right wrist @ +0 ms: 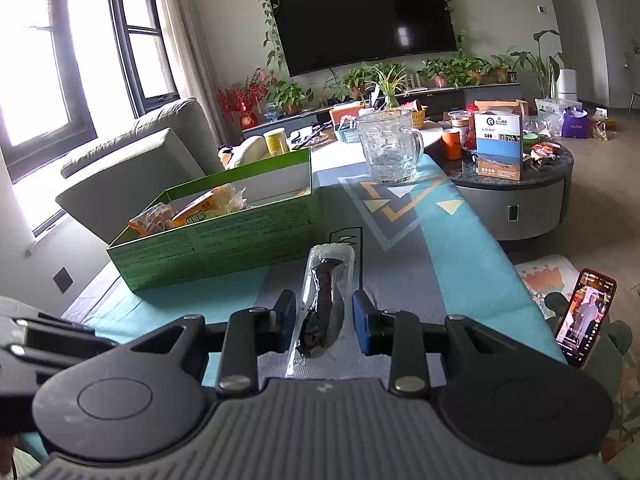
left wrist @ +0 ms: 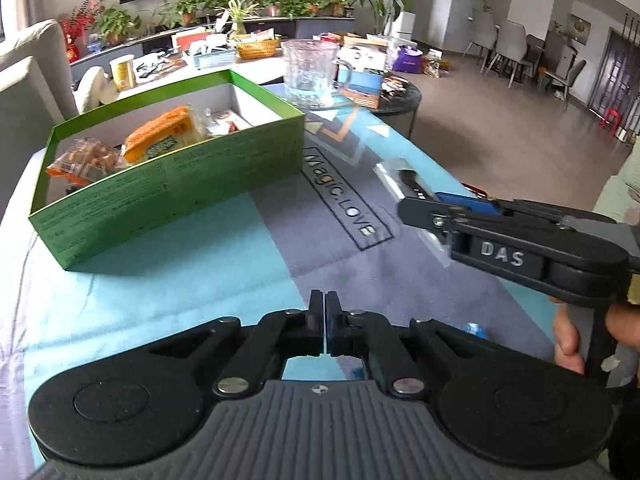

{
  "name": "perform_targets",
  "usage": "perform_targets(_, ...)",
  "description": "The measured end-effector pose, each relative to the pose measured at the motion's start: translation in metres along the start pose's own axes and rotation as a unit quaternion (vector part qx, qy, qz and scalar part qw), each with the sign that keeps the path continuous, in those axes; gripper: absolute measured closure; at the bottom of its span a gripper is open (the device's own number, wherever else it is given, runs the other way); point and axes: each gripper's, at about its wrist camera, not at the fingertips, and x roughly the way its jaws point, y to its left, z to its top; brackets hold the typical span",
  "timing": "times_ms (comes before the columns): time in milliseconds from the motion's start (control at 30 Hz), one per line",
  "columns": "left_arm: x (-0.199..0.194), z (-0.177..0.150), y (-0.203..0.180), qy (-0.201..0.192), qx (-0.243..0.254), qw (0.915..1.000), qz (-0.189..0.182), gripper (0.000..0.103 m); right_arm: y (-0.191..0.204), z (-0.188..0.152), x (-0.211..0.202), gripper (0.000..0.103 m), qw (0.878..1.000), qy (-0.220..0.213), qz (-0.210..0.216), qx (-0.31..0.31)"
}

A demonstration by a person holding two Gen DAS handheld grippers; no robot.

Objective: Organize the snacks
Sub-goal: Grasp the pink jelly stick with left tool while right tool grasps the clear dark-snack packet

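A green cardboard box (left wrist: 168, 196) stands on the blue and grey tablecloth, holding an orange snack pack (left wrist: 160, 136) and other wrapped snacks; it also shows in the right wrist view (right wrist: 224, 244). My left gripper (left wrist: 324, 304) is shut and empty, low over the cloth in front of the box. My right gripper (right wrist: 324, 304) holds a clear packet with a dark snack (right wrist: 324, 300) between its fingers, just right of the box. From the left wrist view the right gripper (left wrist: 424, 200) shows at the right with the packet (left wrist: 394, 176) sticking out.
A glass mug (right wrist: 390, 146) stands beyond the box. A round dark side table (right wrist: 520, 184) carries a blue carton (right wrist: 498, 146), cups and wrappers. A phone (right wrist: 586, 316) leans at the right. A sofa (right wrist: 136, 168) lies behind the box.
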Motion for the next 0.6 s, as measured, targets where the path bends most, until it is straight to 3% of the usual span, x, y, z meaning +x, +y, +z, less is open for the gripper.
perform_targets(33, 0.001, -0.001, 0.000, 0.002, 0.001, 1.0000, 0.000, 0.090, 0.000, 0.000, 0.000, 0.072, 1.000, 0.000, -0.001, 0.000)
perform_targets(67, 0.001, -0.003, -0.001, 0.006, 0.005, 1.0000, -0.005, 0.070, -0.001, 0.001, 0.000, 0.072, 1.000, -0.001, -0.002, -0.001)
perform_targets(133, 0.001, -0.006, -0.008, 0.008, 0.031, 0.9990, -0.030, 0.049, -0.003, 0.001, 0.000, 0.072, 1.000, -0.002, -0.006, 0.000)
perform_targets(200, 0.000, -0.008, -0.019, 0.008, 0.075, 0.9945, -0.072, 0.047, -0.006, 0.002, -0.001, 0.072, 1.000, -0.003, -0.011, 0.004)
perform_targets(333, -0.008, -0.017, -0.041, 0.017, 0.202, 0.9681, -0.148, 0.041, -0.012, 0.004, -0.004, 0.072, 1.000, -0.006, -0.023, 0.007)
perform_targets(467, -0.003, -0.025, -0.054, 0.033, 0.294, 0.9410, -0.165, 0.040, -0.016, 0.006, -0.007, 0.072, 0.999, -0.008, -0.031, 0.007)
perform_targets(600, 0.014, -0.020, -0.055, 0.043, 0.312, 0.9356, -0.158, 0.040, -0.018, 0.008, -0.010, 0.072, 0.999, -0.011, -0.035, 0.005)
